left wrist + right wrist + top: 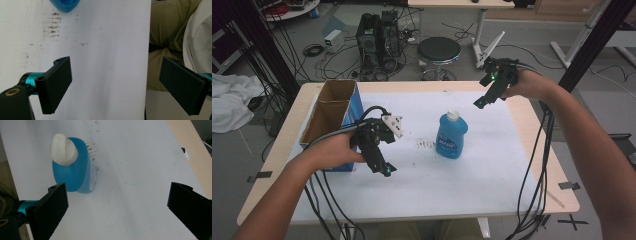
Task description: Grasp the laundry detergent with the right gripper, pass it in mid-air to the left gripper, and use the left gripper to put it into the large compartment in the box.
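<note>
hand-held gripper (117, 207) agape, glossy blue bottle (75, 167)

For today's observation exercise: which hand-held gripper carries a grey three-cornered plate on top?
The left hand-held gripper, near the cardboard box; the right hand-held gripper shows none.

The high view looks forward and down from above the person's near side, taking in the whole bench (537, 165), its white sheet (482, 165) and the floor beyond. The left gripper view sits close over the sheet, facing down and toward the near edge — the blue bottle (65, 5) just clips its top. The right gripper view looks down from farther right; all three share that bottle and the smudged marks (92, 147) beside it.
</note>
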Tool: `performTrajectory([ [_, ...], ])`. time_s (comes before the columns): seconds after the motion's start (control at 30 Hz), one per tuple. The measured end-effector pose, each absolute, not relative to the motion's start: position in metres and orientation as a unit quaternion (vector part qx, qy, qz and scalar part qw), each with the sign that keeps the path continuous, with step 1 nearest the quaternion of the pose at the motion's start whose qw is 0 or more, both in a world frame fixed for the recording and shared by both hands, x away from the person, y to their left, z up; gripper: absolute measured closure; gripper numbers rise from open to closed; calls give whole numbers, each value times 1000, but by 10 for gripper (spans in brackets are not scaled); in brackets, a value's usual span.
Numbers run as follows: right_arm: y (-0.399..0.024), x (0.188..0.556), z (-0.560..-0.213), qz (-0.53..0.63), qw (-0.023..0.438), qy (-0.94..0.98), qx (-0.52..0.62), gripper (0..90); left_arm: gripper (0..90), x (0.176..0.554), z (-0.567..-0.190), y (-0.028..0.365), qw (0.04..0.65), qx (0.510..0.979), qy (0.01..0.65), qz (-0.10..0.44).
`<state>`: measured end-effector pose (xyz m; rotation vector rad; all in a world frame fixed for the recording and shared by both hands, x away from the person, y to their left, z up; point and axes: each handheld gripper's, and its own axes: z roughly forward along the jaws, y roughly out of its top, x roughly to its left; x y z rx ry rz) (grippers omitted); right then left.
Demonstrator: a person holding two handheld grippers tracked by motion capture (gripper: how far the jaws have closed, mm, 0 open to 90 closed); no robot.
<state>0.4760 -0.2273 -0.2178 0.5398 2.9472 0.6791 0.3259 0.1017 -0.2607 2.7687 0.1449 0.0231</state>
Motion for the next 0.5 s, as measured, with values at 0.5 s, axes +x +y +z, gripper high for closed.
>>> performTrajectory([
  [0.5, -235, 447, -241, 256, 24, 950, 180, 22, 113, 326, -262, 103, 182, 982, 50, 9],
])
